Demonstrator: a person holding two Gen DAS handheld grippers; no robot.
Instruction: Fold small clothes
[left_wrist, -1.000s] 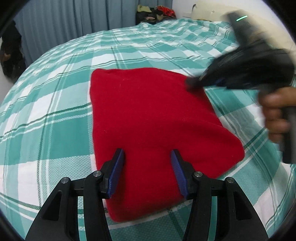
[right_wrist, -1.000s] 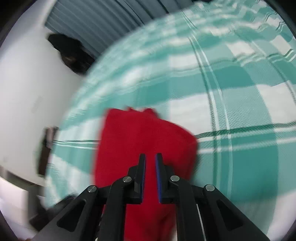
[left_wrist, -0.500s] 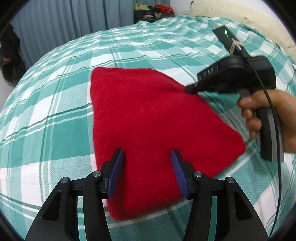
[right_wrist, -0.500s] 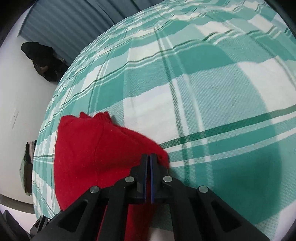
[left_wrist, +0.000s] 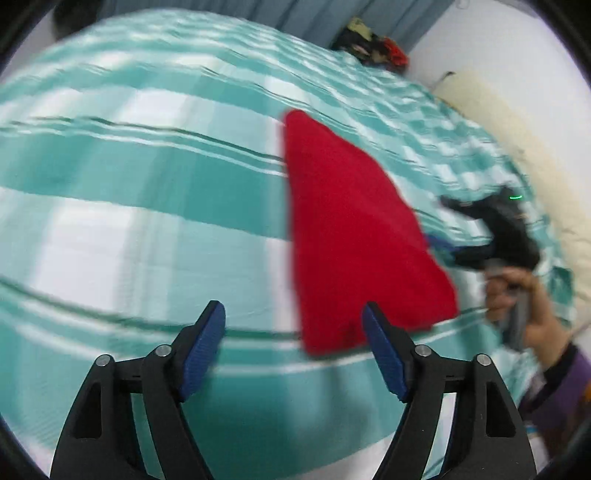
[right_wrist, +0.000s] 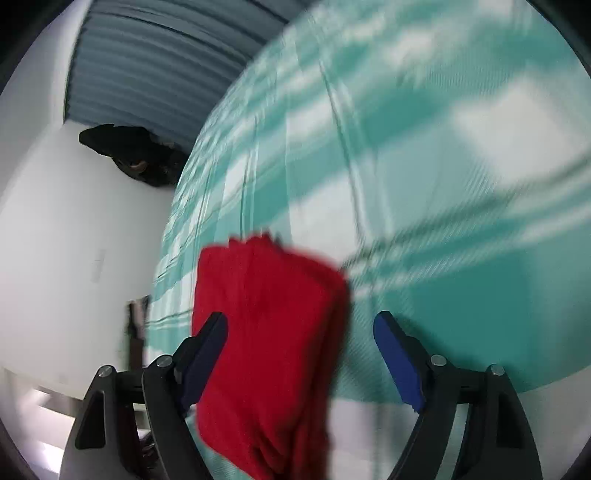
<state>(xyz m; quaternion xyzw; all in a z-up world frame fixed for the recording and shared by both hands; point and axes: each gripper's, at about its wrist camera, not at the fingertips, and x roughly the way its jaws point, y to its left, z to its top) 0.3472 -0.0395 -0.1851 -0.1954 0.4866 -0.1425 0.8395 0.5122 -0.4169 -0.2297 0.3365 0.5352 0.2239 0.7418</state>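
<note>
**Layout: bed, garment, two grippers**

Folded garment (left_wrist: 354, 236) lies flat on the bedspread (left_wrist: 147, 206). Left gripper (left_wrist: 293, 343) sits at the garment's near edge, mostly left of it, jaws just widened, nothing between them. Right gripper (left_wrist: 439, 225) stands at the garment's right edge, a hand (left_wrist: 517, 302) on its grip behind. In the right wrist view, garment between the spread jaws, just opened. Curtain (right_wrist: 155, 62) behind the bed; clothes pile (left_wrist: 373, 44) at its far corner.

Left wrist view: low over checked bed (left_wrist: 147, 229), facing down-forward, curtain far. Right wrist view: closer, tilted. Both share red garment (left_wrist: 354, 236) (right_wrist: 269, 332); left view catches right gripper (left_wrist: 439, 221).
</note>
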